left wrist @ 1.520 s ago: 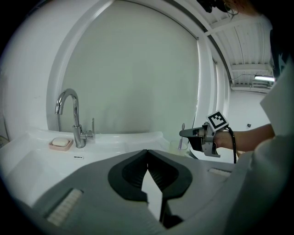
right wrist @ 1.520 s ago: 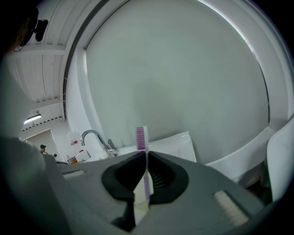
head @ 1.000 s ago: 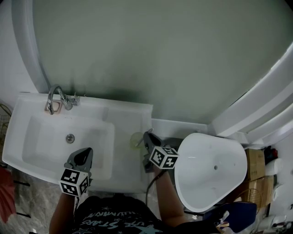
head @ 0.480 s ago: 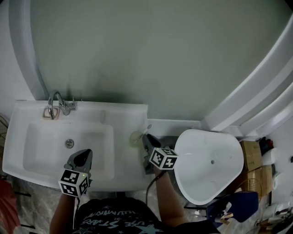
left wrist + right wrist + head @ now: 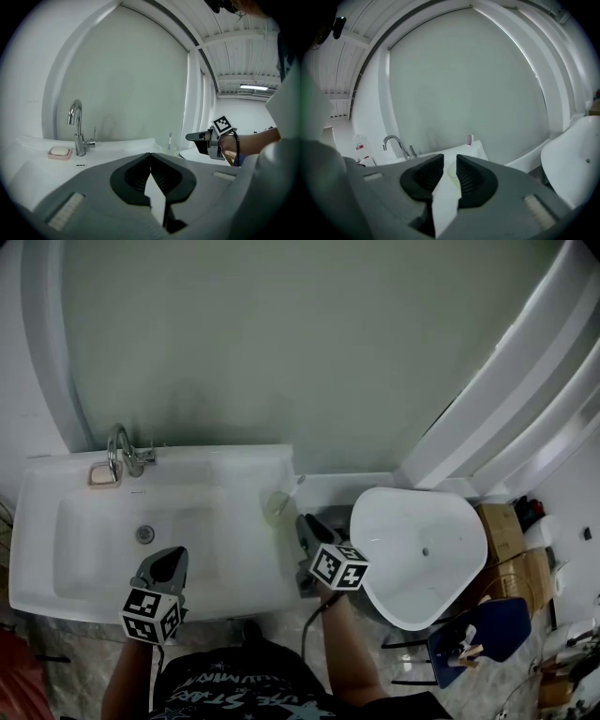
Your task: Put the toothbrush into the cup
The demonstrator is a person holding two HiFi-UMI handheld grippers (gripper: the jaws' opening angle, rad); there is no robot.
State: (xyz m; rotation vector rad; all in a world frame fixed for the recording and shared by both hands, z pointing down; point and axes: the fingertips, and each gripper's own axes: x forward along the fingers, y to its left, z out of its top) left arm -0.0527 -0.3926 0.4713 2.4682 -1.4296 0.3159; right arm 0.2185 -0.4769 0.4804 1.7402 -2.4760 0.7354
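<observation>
A pale translucent cup (image 5: 277, 504) stands on the right end of the white sink counter (image 5: 239, 465), with a toothbrush (image 5: 295, 486) upright in it, head up. In the right gripper view the cup (image 5: 451, 171) shows through the gap between the jaws and the toothbrush (image 5: 469, 139) head rises behind it. My right gripper (image 5: 305, 522) hovers just in front of the cup, slightly open and holding nothing. Over the basin's front edge my left gripper (image 5: 170, 559) is shut and empty. In the left gripper view I see the toothbrush (image 5: 169, 138) and my right gripper (image 5: 197, 137) at the right.
A chrome faucet (image 5: 119, 448) and a pink soap dish (image 5: 101, 474) stand at the back left of the basin (image 5: 94, 531). A white bowl-shaped fixture (image 5: 422, 554) sits right of the counter. A blue chair (image 5: 483, 634) is at the lower right.
The head view has swung, so the sink sits higher and further left. My right gripper has drawn back a little from the cup, and the toothbrush now shows upright in it.
</observation>
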